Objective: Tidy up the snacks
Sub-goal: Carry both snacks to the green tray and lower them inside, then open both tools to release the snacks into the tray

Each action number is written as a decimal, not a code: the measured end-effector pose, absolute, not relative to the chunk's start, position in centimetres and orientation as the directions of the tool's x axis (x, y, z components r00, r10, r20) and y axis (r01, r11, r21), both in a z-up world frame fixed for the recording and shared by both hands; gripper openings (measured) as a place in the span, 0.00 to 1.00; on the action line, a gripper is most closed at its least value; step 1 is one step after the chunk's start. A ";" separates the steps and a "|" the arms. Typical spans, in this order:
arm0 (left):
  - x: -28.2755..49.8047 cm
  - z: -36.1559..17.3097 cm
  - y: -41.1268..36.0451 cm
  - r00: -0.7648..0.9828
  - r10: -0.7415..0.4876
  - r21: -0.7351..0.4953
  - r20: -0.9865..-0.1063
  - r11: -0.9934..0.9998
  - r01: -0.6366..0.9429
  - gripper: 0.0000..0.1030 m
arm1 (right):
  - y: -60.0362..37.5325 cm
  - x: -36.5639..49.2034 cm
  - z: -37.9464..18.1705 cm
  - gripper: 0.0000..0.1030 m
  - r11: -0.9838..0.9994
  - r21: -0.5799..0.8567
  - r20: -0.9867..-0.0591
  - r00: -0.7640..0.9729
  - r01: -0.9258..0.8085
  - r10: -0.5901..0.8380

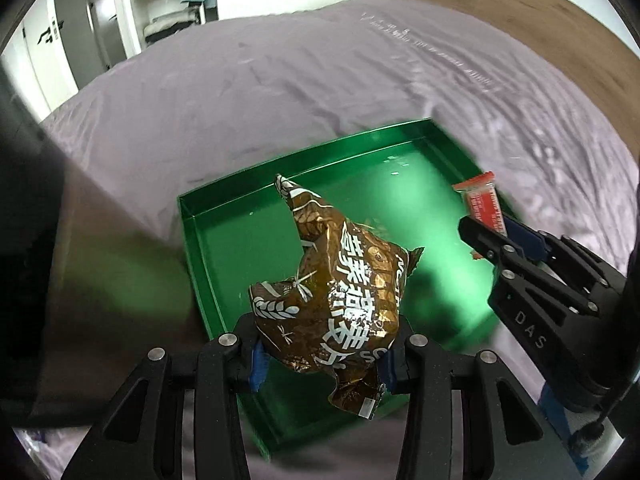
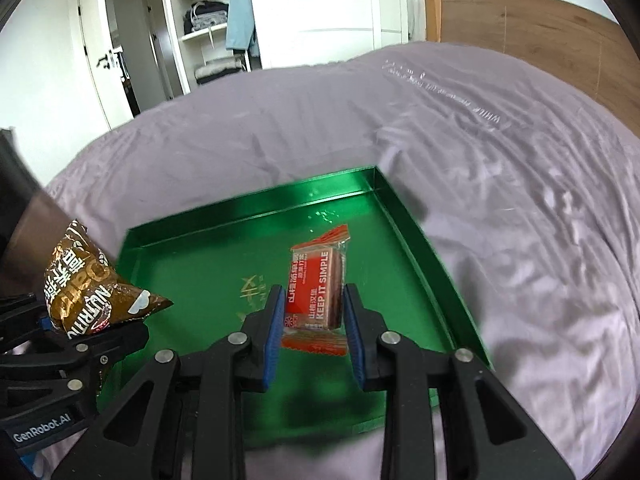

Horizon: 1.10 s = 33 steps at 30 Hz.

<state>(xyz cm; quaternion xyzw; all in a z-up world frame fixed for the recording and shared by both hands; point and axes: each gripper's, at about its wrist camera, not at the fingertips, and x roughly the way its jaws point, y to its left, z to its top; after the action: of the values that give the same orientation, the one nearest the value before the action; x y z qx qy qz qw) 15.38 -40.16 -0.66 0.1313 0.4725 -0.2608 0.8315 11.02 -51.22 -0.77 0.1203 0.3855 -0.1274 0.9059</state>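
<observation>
**Both tongs loaded above the green tray**

Left tongs [image 1: 320, 356] sit lowest in the left wrist view, clenched on a crumpled brown bag [image 1: 340, 292] with white lettering. The blue pads [image 1: 258, 364] press into its lower half; the rest of the bag rises forward between and beyond the fingers, one twisted corner pointing up and away. The bag hangs over the near left part of the tray [image 1: 200, 248], not resting on it.

Right tongs [image 2: 314, 332] grip a red bar [image 2: 316, 292] in a clear wrapper, printed "KEEP IT SIMPLE". Its blue pads [image 2: 274, 336] close on the bar's long sides, with the crimped wrapper ends sticking out front and back. The bar is held above the middle of the tray [image 2: 424, 264]. In the left view the right tongs [image 1: 490, 232] come in from the right edge with the bar [image 1: 482, 200] over the tray's right rim; in the right view the left tongs [image 2: 80, 340] and bag [image 2: 88, 288] show at the left, over the tray's left rim.

The tray is a shallow, shiny green rectangle lying on a bed [image 2: 480, 160] covered with a wrinkled lilac sheet. A wooden headboard [image 2: 520, 28] stands at the right. Beyond the bed are a white wardrobe [image 2: 200, 28] with folded clothes on open shelves, a hanging blue garment [image 2: 240, 8] and a white door [image 2: 100, 60].
</observation>
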 end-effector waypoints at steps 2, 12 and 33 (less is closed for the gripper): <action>16.4 -1.9 -40.6 0.417 -0.295 -0.023 -0.860 0.837 0.546 0.36 | -51.6 12.0 -1.9 0.00 0.940 0.113 -0.742 0.657 0.321 -0.135; 18.0 -5.3 -40.8 0.406 -0.273 -0.020 -0.872 0.849 0.528 0.36 | -52.3 12.6 -4.7 0.00 0.940 0.129 -0.756 0.645 0.317 -0.113; 17.1 -4.3 -41.5 0.432 -0.289 -0.001 -0.854 0.832 0.555 0.45 | -52.0 11.4 -3.0 0.67 0.939 0.061 -0.732 0.655 0.339 -0.189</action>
<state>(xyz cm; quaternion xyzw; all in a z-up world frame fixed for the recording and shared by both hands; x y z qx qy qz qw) 17.12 -41.50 -4.32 0.1416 0.4688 -0.2530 0.8344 11.41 -51.99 -2.96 0.0965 0.3890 -0.1460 0.9044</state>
